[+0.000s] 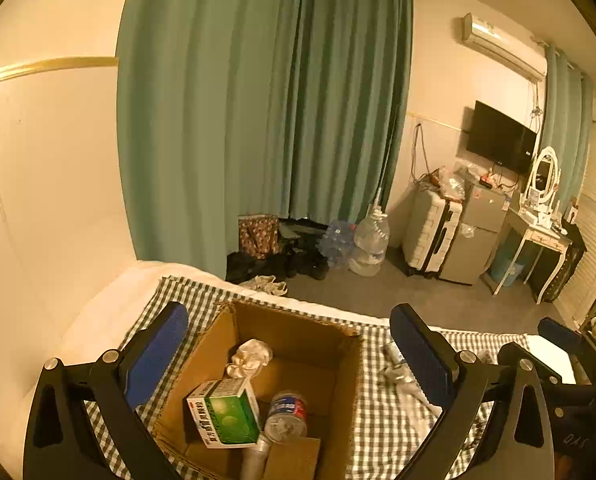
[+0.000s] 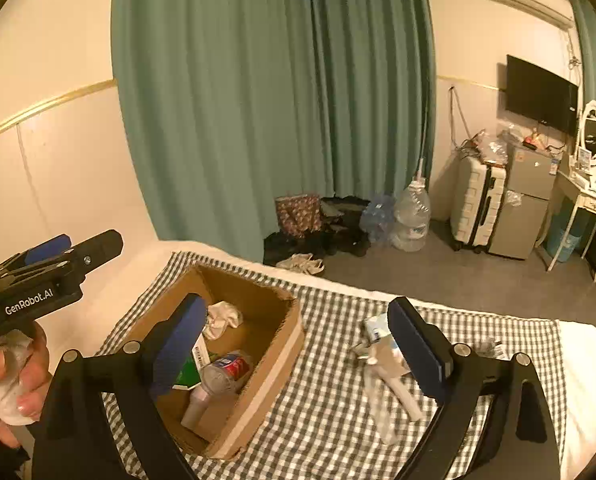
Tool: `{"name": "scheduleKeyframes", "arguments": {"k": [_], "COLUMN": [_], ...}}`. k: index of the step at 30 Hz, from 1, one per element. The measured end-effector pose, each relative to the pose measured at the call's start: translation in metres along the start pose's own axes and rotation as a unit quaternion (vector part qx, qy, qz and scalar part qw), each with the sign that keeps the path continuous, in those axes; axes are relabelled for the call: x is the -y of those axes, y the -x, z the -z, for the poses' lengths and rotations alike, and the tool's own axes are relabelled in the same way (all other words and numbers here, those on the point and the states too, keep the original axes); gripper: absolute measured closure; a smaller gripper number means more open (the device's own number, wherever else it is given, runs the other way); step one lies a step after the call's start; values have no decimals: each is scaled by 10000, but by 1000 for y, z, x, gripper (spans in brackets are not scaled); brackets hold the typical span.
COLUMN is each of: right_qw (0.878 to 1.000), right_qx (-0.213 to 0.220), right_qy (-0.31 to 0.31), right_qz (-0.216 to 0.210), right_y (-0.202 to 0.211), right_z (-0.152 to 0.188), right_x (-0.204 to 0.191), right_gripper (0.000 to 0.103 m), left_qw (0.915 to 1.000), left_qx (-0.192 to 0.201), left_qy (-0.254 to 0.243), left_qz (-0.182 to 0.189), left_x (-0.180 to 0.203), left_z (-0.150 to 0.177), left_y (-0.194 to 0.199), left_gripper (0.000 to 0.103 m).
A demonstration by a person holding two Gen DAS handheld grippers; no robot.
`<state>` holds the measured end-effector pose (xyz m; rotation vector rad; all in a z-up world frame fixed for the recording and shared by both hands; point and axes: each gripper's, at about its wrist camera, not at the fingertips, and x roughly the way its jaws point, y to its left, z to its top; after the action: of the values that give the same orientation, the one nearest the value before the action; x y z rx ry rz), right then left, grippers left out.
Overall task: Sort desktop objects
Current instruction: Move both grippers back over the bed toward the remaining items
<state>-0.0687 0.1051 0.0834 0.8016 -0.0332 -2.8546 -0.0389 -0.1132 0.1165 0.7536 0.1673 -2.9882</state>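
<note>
An open cardboard box [image 1: 298, 336] stands on a checked cloth [image 1: 381, 420]. It holds a green and white medicine box [image 1: 224, 412], a crushed plastic bottle [image 1: 286, 416], a white cloth scrunchie [image 1: 249, 358] and a white tube [image 1: 254, 460]. My left gripper [image 1: 290, 356] is open and empty, hovering over the box. My right gripper [image 2: 298, 348] is open and empty above the box's right wall [image 2: 270, 368]. Small packets and a white tube [image 2: 389, 364] lie on the cloth to the right of the box. The left gripper also shows in the right wrist view [image 2: 70, 254].
The cloth covers a white bed [image 2: 581, 380] beside a cream wall. Beyond the bed are a green curtain [image 1: 258, 120], bags, water jugs [image 1: 371, 240], a suitcase [image 1: 429, 236], a small fridge and a dressing table [image 1: 541, 236].
</note>
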Motion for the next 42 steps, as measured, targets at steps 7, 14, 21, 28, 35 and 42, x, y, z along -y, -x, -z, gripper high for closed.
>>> {"name": "scheduleKeyframes", "arguments": {"k": [7,14,21,28,35,42], "right_qw": [9997,9990,9977,9960,9936,9913], "right_qx": [155,314,469,572,632,626], "right_qy": [-82,-160,-225,-308,-480,-648], "right_qz": [160,290,432,605,801,961], "right_y": [32,59,85,111,131,141], "right_z": [-2,-3,-3,-1,3,11], "right_x": [22,42,62,90,125,159], "right_gripper": [8,8,5,3,2,2], "left_qw": [9999,9998,9994,9988,9983,9973], "left_qx": [93,184,276,293,259,202], "left_qy": [53,60,-14,-140,-227,-416], "left_qz": [48,98,215,355,480,566], "left_x": [19,38,61,90,118,149], "left_z": [-2,-2,-1,1,3,12], "left_y": [18,31,44,51,49,44], "left_gripper": [0,0,0,0,0,0]}}
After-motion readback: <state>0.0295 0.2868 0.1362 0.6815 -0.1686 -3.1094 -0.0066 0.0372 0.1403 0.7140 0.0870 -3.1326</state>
